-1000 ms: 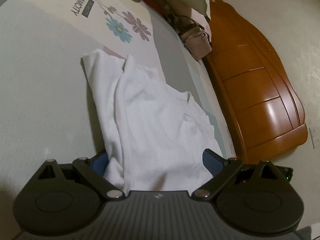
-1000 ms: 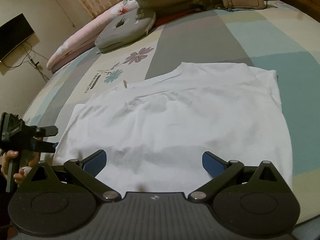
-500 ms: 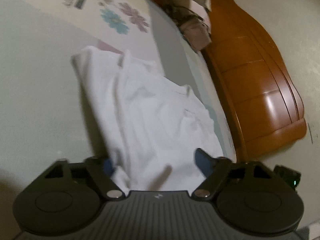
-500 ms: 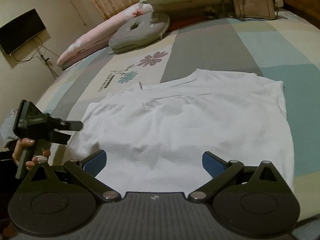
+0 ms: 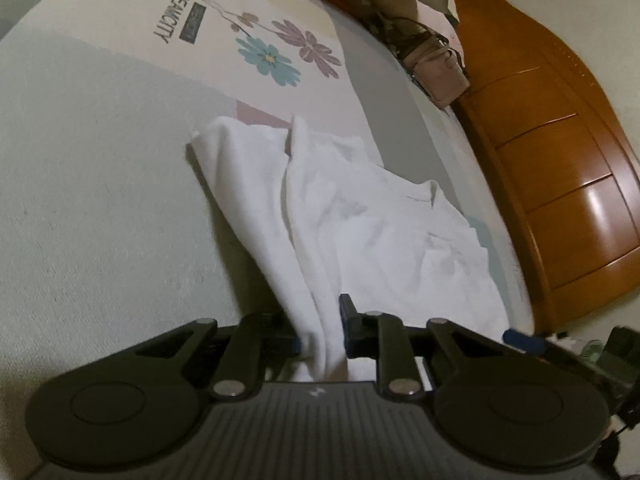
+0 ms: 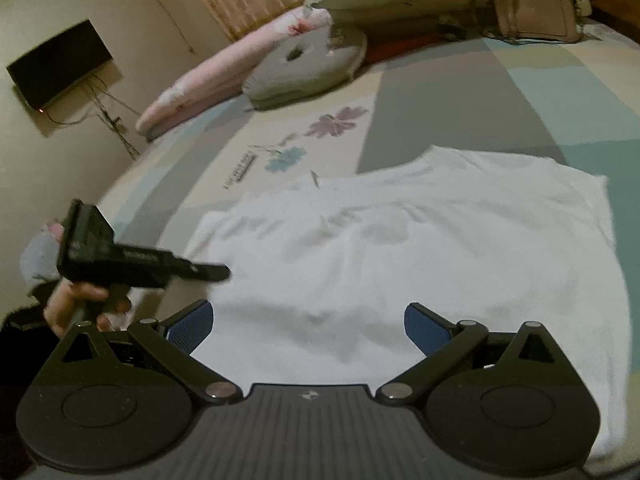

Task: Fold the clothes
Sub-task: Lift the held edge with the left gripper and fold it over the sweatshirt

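My left gripper [image 5: 320,336] pinches an edge of the limp, light white cotton shirt [image 6: 400,264] spread on the patchwork bed [image 6: 560,92]; my right gripper [image 6: 308,320] hovers wide over its hem.

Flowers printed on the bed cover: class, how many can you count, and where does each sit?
2. A blue flower lies just beyond the white shirt; a purple flower sits beside it, toward the handbag. The shirt could hide others.
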A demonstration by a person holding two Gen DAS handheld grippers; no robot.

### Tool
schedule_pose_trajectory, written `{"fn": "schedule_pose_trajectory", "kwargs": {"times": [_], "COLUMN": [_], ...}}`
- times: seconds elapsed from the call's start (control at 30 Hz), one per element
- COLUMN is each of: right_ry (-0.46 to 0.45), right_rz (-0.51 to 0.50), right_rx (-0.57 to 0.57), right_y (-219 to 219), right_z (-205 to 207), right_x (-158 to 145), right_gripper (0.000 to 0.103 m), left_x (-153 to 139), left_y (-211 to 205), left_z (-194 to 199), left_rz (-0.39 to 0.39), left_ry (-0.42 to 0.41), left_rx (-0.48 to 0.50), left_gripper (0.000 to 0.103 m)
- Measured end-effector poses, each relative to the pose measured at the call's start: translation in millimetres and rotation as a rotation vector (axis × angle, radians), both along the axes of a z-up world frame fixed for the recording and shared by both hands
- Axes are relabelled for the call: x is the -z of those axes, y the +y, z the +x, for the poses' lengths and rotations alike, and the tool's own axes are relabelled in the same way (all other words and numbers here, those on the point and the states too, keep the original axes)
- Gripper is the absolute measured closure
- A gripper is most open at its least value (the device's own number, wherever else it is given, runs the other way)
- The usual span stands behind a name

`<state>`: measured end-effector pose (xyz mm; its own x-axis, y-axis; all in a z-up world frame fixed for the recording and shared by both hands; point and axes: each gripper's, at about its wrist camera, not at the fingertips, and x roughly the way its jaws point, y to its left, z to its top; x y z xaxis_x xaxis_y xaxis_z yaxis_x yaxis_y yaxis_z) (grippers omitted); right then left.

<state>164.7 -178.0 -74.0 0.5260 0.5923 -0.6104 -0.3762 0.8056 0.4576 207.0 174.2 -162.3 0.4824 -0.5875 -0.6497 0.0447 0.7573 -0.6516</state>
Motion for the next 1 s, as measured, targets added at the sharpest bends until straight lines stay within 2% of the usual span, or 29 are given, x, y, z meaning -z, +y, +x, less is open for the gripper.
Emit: {"fn": "schedule_pose_trajectory", "kwargs": {"times": [0.2,0.4,0.63,0.73,0.87,1.0], "right_ry": [-0.015,-0.029,-0.038,-0.039,0.017,0.027], "right_rz": [0.047,0.089,0.068,0.031,0.010,-0.003], "right_rx": [0.091,0.176,0.209,0.200,0.208,0.167], "right_y": [28,55,68,74,73,74], "right_z": [26,53,101,111,102,66], "right_x": [12,25,47,45,39,35], "right_gripper": [0.000,0.000,0.000,0.000,0.000,0.000], "left_x": [-7,-5,-4,-5,-5,-5], "left_y": [-8,-7,-8,-9,-8,-9], "left_z": [-8,-9,-11,-11,-11,-13], "left_rz": [0.061,0.065,0.068,0.076,0.079,0.080], "left_ry": [-0.032,-0.048,-0.065,-0.071,-0.075,-0.086], "left_rx": [-0.016,-0.017,-0.019,-0.015,-0.010,-0.010], "left_gripper": [0.083,0.083,0.083,0.083,0.083,0.083]}}
